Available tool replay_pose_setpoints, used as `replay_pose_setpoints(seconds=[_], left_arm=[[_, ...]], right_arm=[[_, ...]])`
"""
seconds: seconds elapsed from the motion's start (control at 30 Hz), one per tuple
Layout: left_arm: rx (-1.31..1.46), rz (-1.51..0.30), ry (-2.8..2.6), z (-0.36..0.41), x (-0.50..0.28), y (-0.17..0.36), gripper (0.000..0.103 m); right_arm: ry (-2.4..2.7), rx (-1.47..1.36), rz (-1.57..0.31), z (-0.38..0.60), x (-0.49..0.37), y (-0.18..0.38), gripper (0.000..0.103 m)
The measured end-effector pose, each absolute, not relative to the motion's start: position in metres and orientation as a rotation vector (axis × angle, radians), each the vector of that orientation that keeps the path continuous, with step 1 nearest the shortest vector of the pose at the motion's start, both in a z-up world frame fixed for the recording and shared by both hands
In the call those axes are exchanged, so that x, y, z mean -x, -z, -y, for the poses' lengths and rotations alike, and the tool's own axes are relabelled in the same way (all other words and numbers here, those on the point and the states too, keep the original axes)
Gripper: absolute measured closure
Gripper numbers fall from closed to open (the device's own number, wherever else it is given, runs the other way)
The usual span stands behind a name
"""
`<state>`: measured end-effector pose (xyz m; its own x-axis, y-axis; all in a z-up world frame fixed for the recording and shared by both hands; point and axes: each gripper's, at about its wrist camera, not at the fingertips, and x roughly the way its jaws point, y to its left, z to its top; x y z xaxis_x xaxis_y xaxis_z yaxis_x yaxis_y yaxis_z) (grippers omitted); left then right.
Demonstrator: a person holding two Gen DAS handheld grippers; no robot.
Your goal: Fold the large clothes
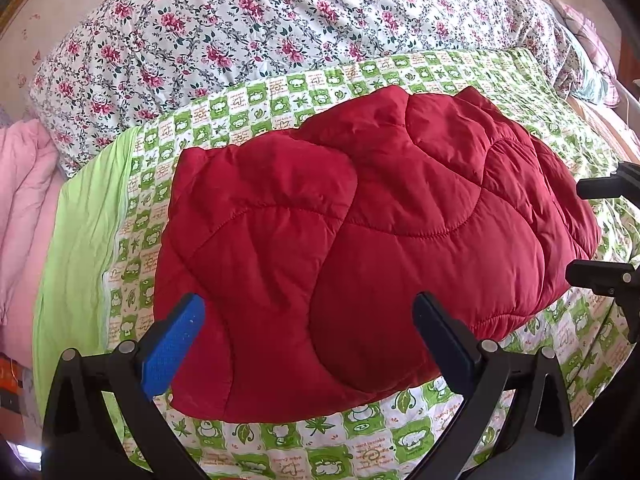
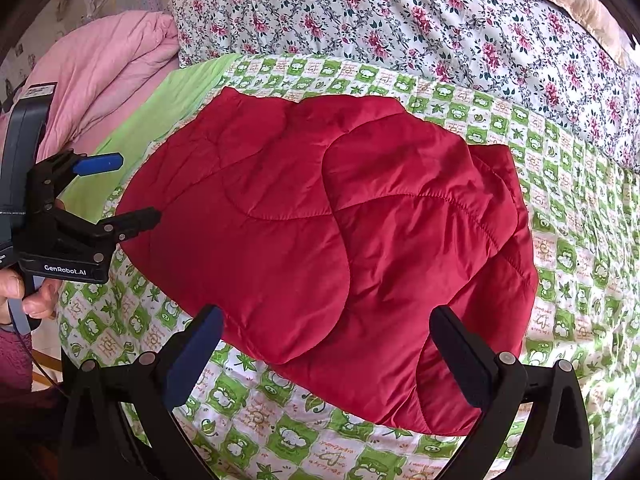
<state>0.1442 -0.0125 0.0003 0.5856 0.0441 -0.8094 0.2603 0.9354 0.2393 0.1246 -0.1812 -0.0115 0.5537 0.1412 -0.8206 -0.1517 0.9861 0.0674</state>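
A red quilted jacket (image 1: 360, 232) (image 2: 332, 232) lies folded into a thick bundle on a green-and-white checked quilt (image 1: 320, 444) (image 2: 280, 432). My left gripper (image 1: 308, 340) hovers open just above the jacket's near edge, nothing between its blue-padded fingers. It also shows at the left in the right wrist view, the left gripper (image 2: 128, 188) open beside the jacket's left end, held by a hand (image 2: 24, 292). My right gripper (image 2: 324, 356) is open over the jacket's near edge, empty. In the left wrist view the right gripper (image 1: 576, 232) stands open at the jacket's right end.
A floral duvet (image 1: 260, 24) (image 2: 440, 20) is heaped behind the checked quilt. A pink padded blanket (image 1: 20, 208) (image 2: 100, 68) lies at the left, with a plain light-green sheet border (image 1: 76, 248) between it and the quilt. Pillows (image 1: 588, 52) sit far right.
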Motion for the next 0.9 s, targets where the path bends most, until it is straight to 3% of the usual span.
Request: replay_pose_setpoints(seconds=[0.9], left_arm=[[-0.365, -0.929, 0.121, 0.016, -0.1449, -0.0033, 0.0]], right_arm=[[-0.17, 0.015, -0.961, 0.1812, -0.1236, 0.0083, 0.0]])
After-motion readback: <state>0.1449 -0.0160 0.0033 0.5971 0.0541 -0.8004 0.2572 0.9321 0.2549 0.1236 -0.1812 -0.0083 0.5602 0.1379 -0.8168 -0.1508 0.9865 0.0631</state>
